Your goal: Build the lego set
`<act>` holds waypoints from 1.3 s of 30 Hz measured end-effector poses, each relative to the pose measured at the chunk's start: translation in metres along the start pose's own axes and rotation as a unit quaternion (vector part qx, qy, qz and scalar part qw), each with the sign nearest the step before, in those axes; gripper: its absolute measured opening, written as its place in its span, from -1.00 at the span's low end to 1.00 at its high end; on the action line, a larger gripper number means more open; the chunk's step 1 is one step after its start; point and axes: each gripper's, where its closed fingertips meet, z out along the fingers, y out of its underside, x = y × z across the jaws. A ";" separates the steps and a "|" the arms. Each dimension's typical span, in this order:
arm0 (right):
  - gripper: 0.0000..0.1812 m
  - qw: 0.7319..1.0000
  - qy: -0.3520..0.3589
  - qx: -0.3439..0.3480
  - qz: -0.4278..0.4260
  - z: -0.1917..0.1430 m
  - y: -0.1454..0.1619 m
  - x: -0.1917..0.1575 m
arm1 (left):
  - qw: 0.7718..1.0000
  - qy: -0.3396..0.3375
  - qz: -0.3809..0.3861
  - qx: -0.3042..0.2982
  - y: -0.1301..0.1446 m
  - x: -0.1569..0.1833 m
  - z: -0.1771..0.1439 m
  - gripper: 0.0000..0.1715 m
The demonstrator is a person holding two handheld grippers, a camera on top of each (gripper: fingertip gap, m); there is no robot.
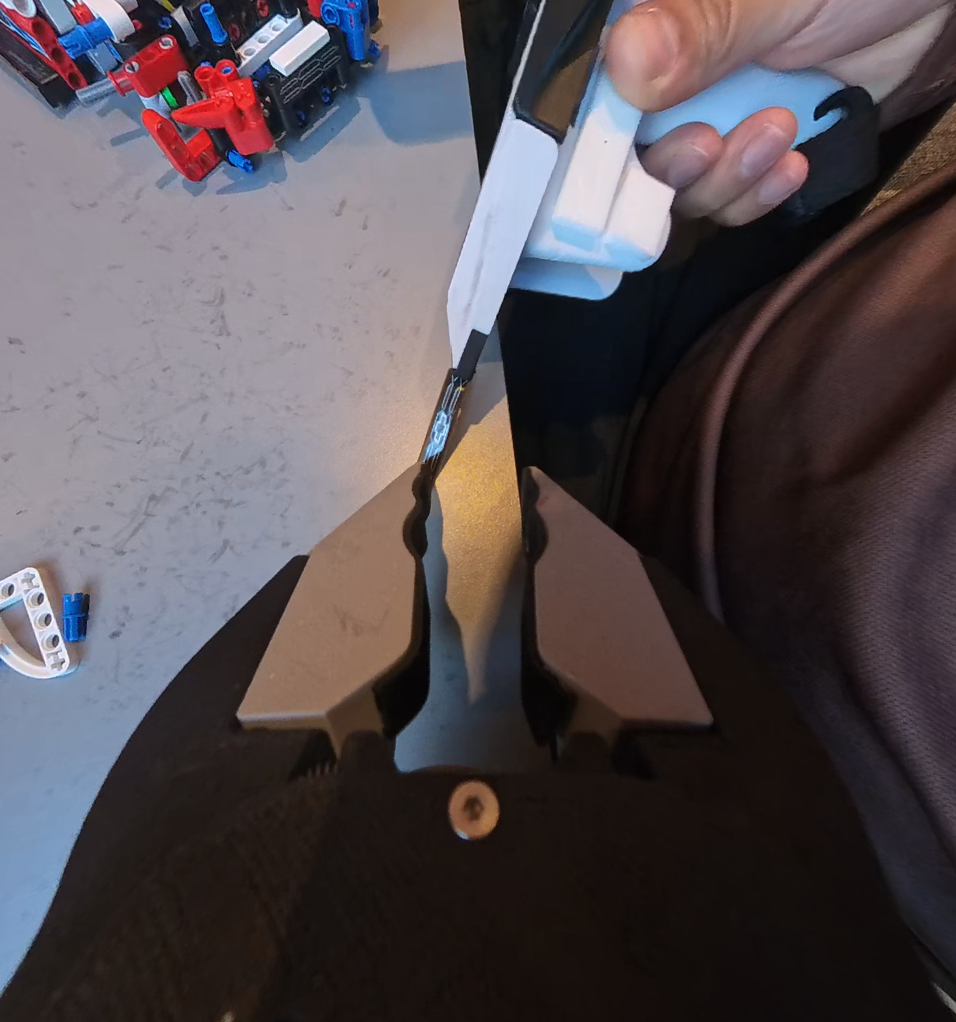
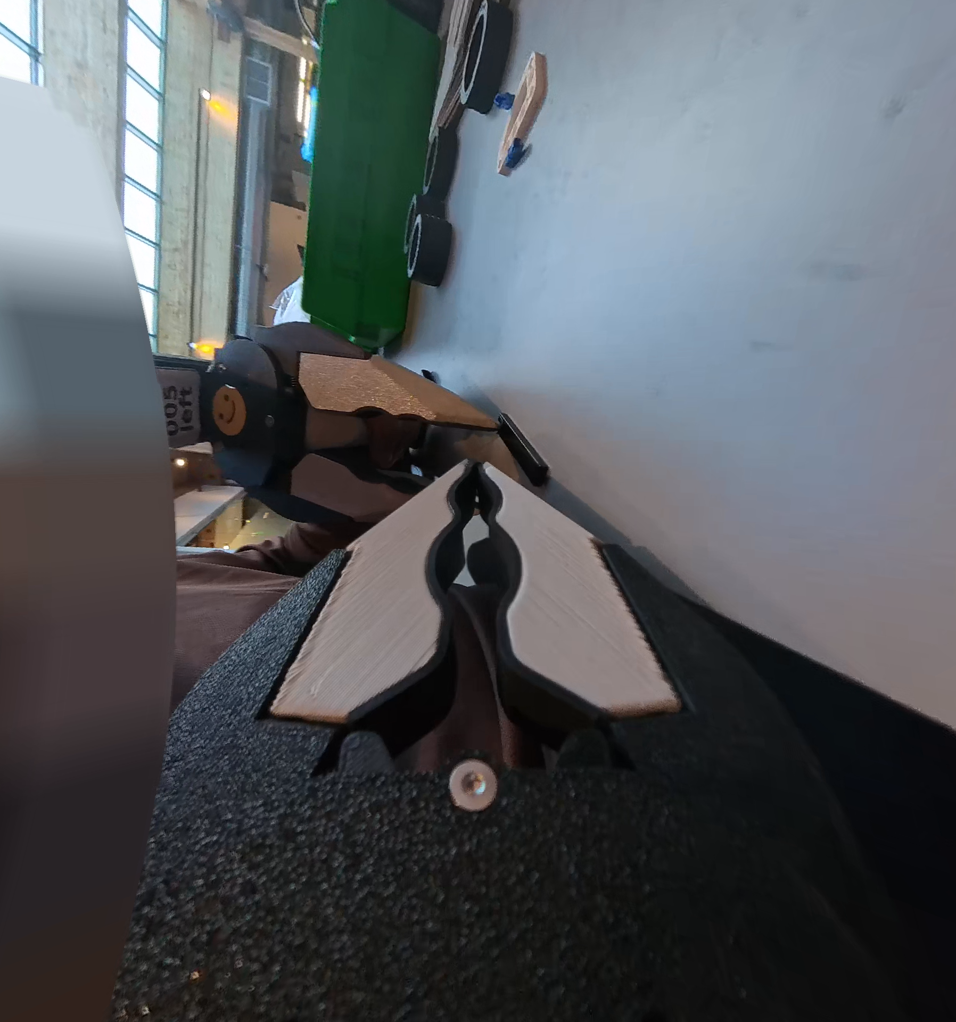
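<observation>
A thin black lego piece with a sticker [image 1: 441, 426] lies near the grey table's edge [image 1: 498, 398]. It also shows in the right wrist view [image 2: 521, 449]. My left gripper [image 1: 476, 475] is open, and its left fingertip [image 1: 425, 480] touches one end of the piece. My right gripper [image 2: 476, 469], white, is shut, with its tip [image 1: 471, 354] against the piece's other end. I cannot tell whether it pinches the piece. The partly built red, blue, black and white model [image 1: 199, 77] stands at the far left.
A white curved beam [image 1: 25, 625] with blue pins [image 1: 73, 615] lies at the left, and shows far off in the right wrist view [image 2: 523, 110]. A green box [image 2: 365, 182] and black tyres [image 2: 431, 249] stand at the far side. A person in brown clothing [image 1: 824, 553] is close beside the edge. My two grippers' fingertips are within a few centimetres of each other.
</observation>
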 end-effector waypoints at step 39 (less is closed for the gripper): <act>-0.63 0.916 0.242 0.006 -0.319 -0.002 -0.011 0.006 | 1.000 -0.012 0.004 0.013 -0.005 0.001 0.005 -0.63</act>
